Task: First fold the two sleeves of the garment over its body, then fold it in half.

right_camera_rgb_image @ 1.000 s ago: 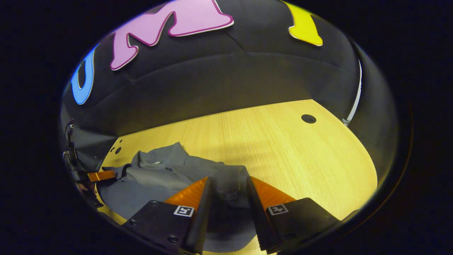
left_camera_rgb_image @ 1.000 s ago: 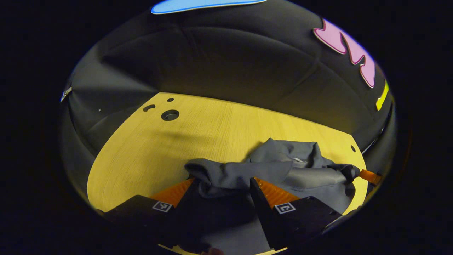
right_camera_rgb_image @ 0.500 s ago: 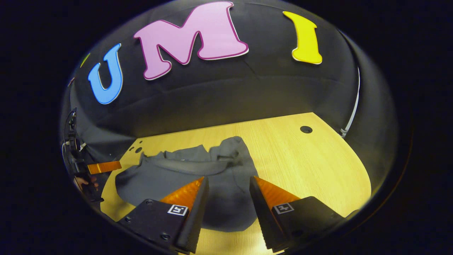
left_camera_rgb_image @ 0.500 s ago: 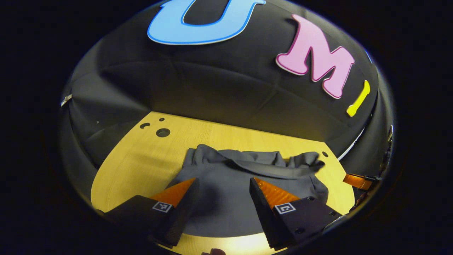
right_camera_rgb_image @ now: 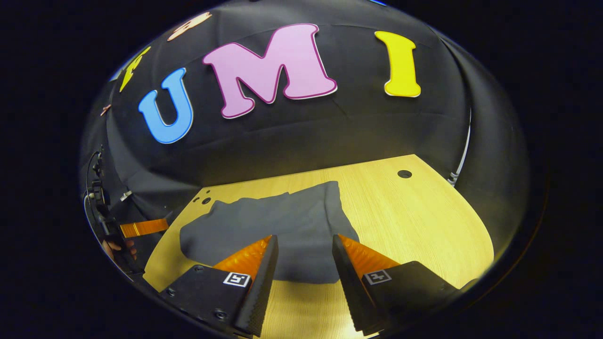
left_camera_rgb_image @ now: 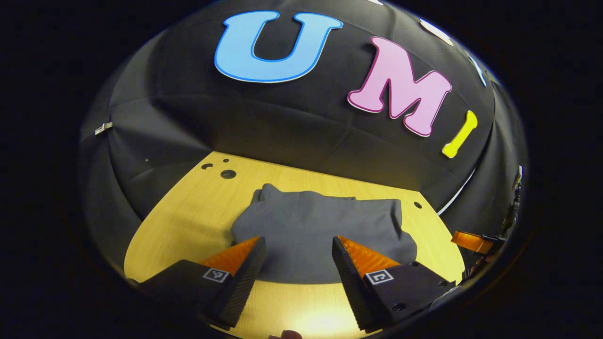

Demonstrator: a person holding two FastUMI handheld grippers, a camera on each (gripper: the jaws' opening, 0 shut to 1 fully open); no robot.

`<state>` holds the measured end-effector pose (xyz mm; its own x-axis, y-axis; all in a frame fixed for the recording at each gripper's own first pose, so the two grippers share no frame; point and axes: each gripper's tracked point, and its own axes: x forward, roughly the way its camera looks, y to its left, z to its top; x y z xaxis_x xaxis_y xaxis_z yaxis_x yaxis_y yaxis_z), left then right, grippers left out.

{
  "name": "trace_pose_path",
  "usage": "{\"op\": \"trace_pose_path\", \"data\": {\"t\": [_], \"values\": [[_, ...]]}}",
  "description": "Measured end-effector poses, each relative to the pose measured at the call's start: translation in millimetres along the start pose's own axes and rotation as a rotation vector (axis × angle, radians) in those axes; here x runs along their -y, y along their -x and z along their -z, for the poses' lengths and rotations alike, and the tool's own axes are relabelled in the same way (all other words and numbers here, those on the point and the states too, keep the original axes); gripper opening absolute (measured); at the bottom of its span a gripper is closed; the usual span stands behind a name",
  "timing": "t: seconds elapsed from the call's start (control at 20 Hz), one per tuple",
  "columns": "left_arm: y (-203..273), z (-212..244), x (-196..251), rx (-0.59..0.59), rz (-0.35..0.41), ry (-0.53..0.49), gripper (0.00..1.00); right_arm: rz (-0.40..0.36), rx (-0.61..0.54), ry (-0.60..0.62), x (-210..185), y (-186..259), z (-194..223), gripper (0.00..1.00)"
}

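with the grey garment point(left_camera_rgb_image: 315, 230) lying folded flat in a compact rectangle on the desk point(left_camera_rgb_image: 188, 216), both the left tongs point(left_camera_rgb_image: 297, 256) and the right tongs point(right_camera_rgb_image: 304, 254) are held released above its near edge and are best withdrawn straight, so the fold is not disturbed.

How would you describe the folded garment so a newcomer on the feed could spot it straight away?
Start at the pale wooden tabletop in front of the black cloth wall. On it lies the dark grey folded fabric garment, a flat, roughly rectangular bundle just beyond the open left tongs. It is the sole soft, dark thing on the wood; its other marks are small round holes near the corners.
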<state>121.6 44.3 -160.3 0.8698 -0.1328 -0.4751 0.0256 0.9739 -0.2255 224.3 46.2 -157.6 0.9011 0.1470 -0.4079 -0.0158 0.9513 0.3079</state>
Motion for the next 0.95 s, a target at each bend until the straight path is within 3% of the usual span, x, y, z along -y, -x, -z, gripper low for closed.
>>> {"op": "trace_pose_path", "data": {"t": [0.35,0.75,0.95], "values": [[47.8,43.2,2.2,-0.025,0.011,-0.020,0.90,-0.054,-0.045,0.045,-26.6,39.6,39.5,0.72],[64.5,64.0,-8.2,-0.063,-0.035,-0.050,0.89,-0.112,-0.110,0.024,-42.2,32.4,59.2,0.72],[66.9,70.6,-5.6,-0.070,-0.043,-0.048,0.89,-0.099,-0.147,0.044,-34.8,28.2,60.9,0.75]]}}
